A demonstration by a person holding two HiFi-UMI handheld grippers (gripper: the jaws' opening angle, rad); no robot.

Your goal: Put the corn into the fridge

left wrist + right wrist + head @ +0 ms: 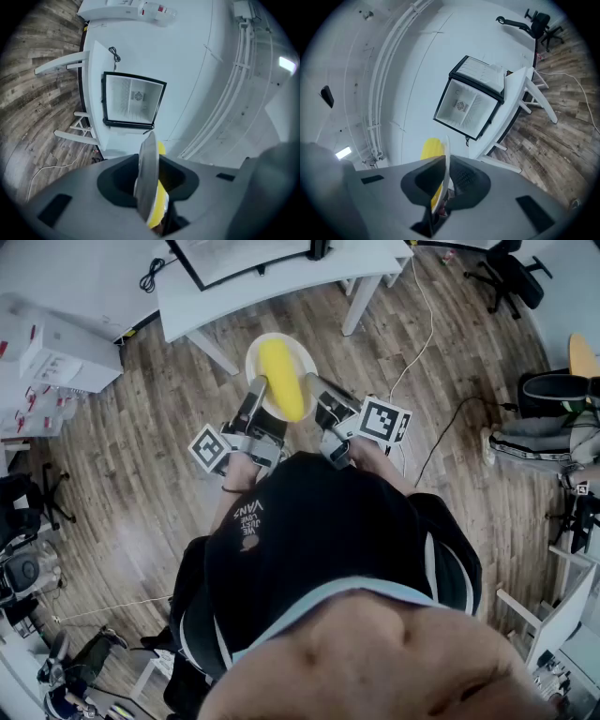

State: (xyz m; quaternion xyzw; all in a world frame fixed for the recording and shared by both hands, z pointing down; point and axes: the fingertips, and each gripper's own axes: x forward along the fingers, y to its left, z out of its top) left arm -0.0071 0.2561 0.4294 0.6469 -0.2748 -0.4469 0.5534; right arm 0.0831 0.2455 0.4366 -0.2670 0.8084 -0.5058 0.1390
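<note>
A yellow corn cob (281, 379) lies on a white plate (255, 357) held out in front of me above the wooden floor. My left gripper (256, 393) is shut on the plate's left rim, and my right gripper (313, 390) is shut on its right rim. The left gripper view shows the plate (148, 164) edge-on between the jaws of the left gripper (149, 180), with the corn (160, 199) behind it. In the right gripper view the right gripper (443, 180) pinches the plate (446, 157), with the corn (431, 148) beside it. Ahead, the small fridge (133, 100) (469, 99) stands open, its white inside showing.
The fridge (239, 257) sits on a white table (281, 282) with angled legs. A thin cable (422, 324) trails over the floor at right. An office chair (511, 273) and a seated person's legs (548, 432) are at right; white boxes (56, 352) at left.
</note>
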